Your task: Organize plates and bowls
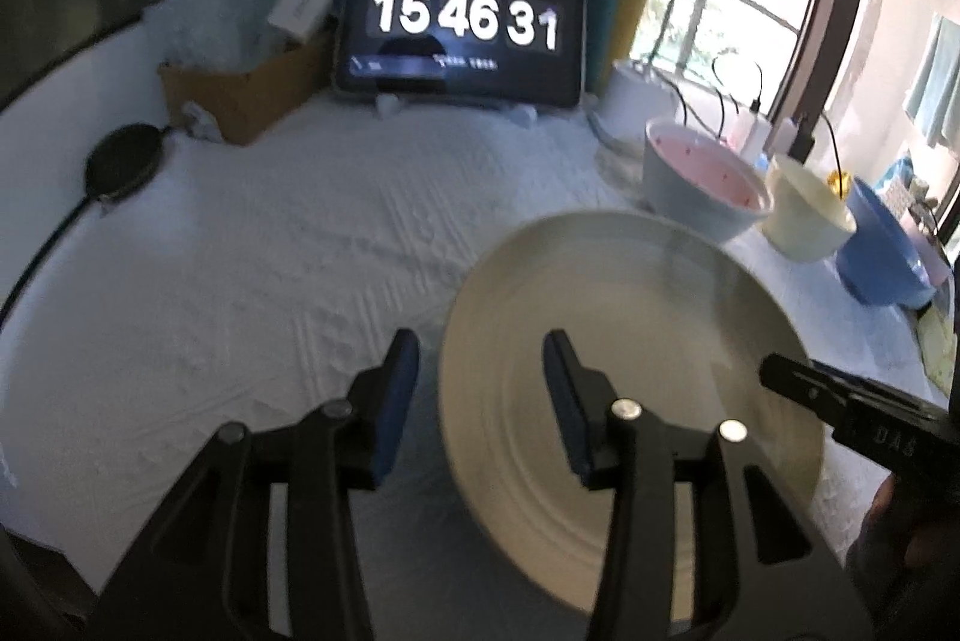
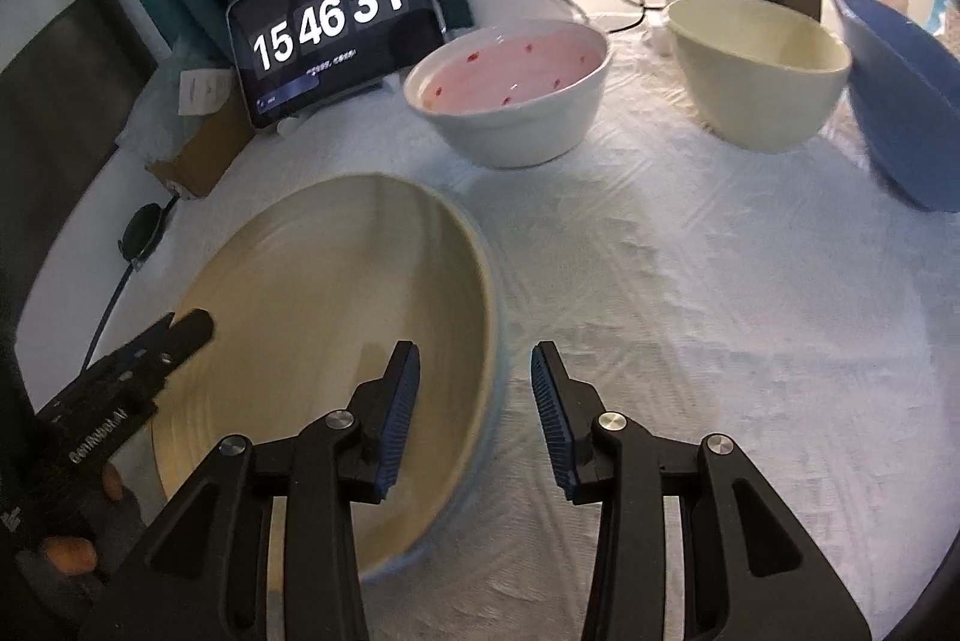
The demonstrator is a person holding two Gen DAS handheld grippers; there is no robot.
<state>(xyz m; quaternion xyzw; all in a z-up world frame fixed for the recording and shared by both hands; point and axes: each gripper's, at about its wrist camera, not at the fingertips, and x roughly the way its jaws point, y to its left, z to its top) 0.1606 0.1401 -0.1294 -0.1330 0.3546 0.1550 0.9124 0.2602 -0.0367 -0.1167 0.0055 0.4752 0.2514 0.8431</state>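
Both grippers straddle the rim of the cream plate (image 1: 630, 341). The left gripper (image 1: 480, 389) and the right gripper (image 2: 474, 401) stand partly open. Neither one presses on it.

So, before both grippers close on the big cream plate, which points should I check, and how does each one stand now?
1. Left gripper straddles the plate rim, jaws apart: ok.
2. Right gripper straddles the opposite rim, jaws apart: ok.
3. Pads pressing on the rim: not ok, gaps show on both sides.
4. Plate flat on the white cloth: cannot tell, the right wrist view suggests a tilt.
5. Plate empty: ok.
6. Pink-lined bowl, cream bowl and blue bowl stand apart from the plate: ok.
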